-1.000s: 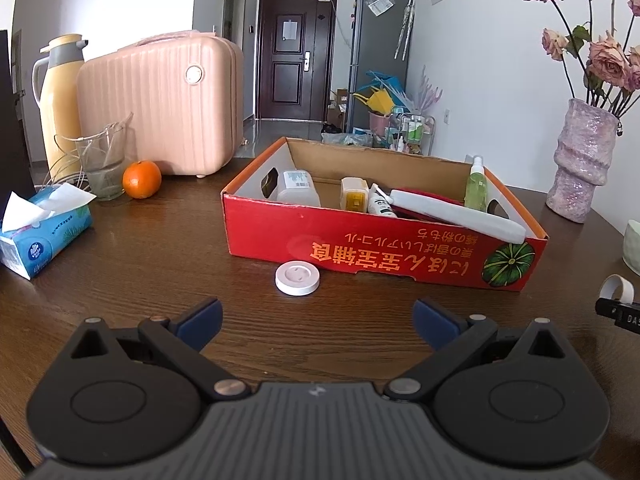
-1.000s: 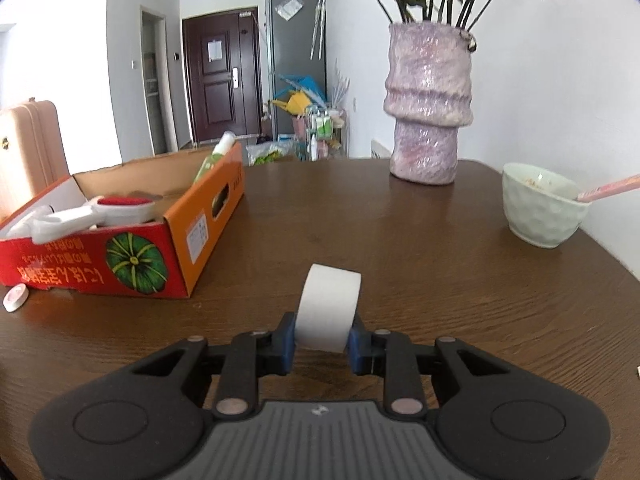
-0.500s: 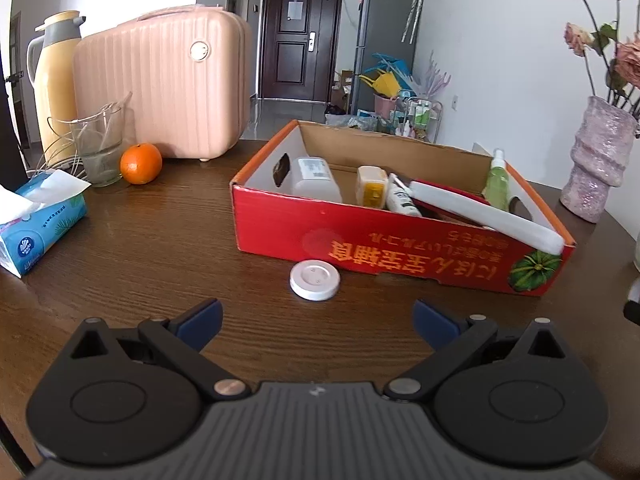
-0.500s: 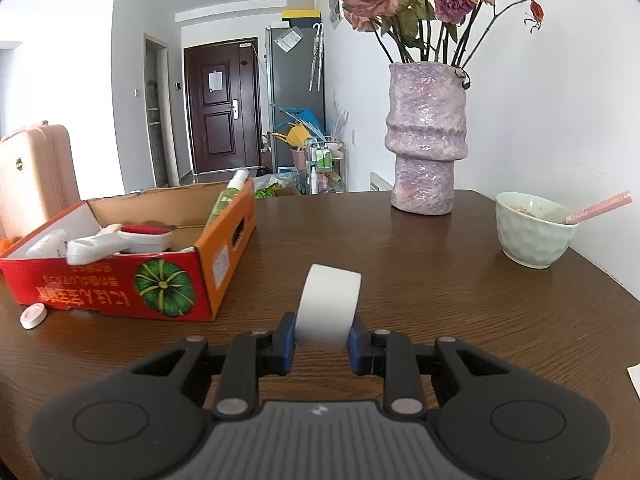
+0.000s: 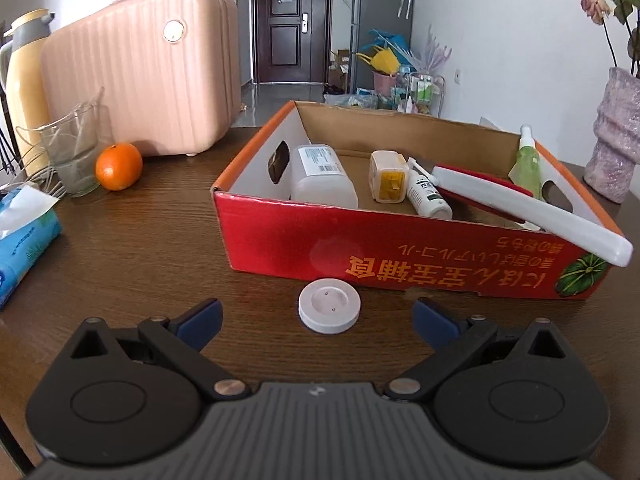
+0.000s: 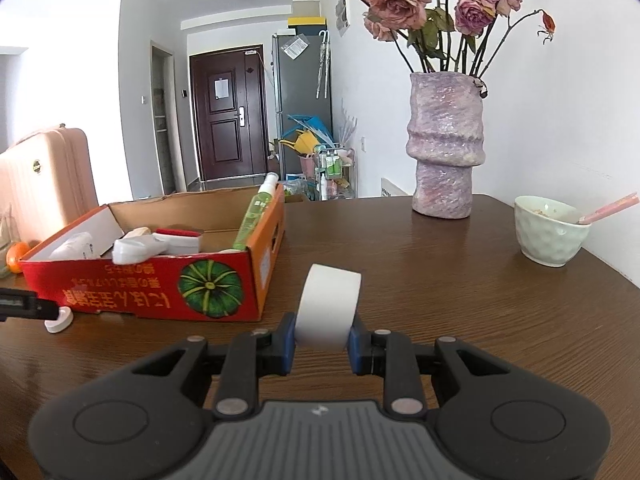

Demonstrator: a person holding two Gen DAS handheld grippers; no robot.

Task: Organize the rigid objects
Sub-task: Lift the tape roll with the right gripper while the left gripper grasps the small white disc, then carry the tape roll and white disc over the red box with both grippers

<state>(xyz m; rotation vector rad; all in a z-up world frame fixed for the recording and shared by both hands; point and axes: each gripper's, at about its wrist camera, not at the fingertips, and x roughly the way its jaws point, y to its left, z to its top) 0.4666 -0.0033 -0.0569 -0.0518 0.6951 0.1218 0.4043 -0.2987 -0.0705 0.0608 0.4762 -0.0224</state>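
We are holding the left gripper [image 5: 316, 314] low over the dark wooden table [image 5: 140, 248], with its blue-padded fingers spread wide and nothing between them. A white round disc [image 5: 329, 307] is lying flat on the table just ahead of the gap between the fingers, close to the front wall of the red cardboard box [image 5: 400, 256]; whether it is touching the box we cannot tell.

Inside the box we are seeing a translucent plastic bottle [image 5: 322, 178] lying on its side, a small yellow-and-cream case [image 5: 388, 176], a small white bottle [image 5: 426, 194], a long white-handled tool with a red part [image 5: 520, 210] sticking out over the front right rim, and a green spray bottle [image 5: 527, 158] leaning in the far right corner.

We are pinching a white roll of tape [image 6: 328, 306] in the right gripper [image 6: 322, 344]; the roll is standing on edge between the blue pads, above the table and to the right of the box. From this view the disc is showing at the box's left front corner, partly behind a dark gripper part at the frame edge.

Left of the box: an orange [image 5: 119, 166], a clear glass jug [image 5: 76, 152], a blue tissue pack [image 5: 24, 236], a pink suitcase [image 5: 140, 88], a yellow thermos [image 5: 24, 80]. Right of it: a purple vase with dried roses [image 6: 446, 144] and a pale green bowl [image 6: 550, 232] holding a pink spoon.
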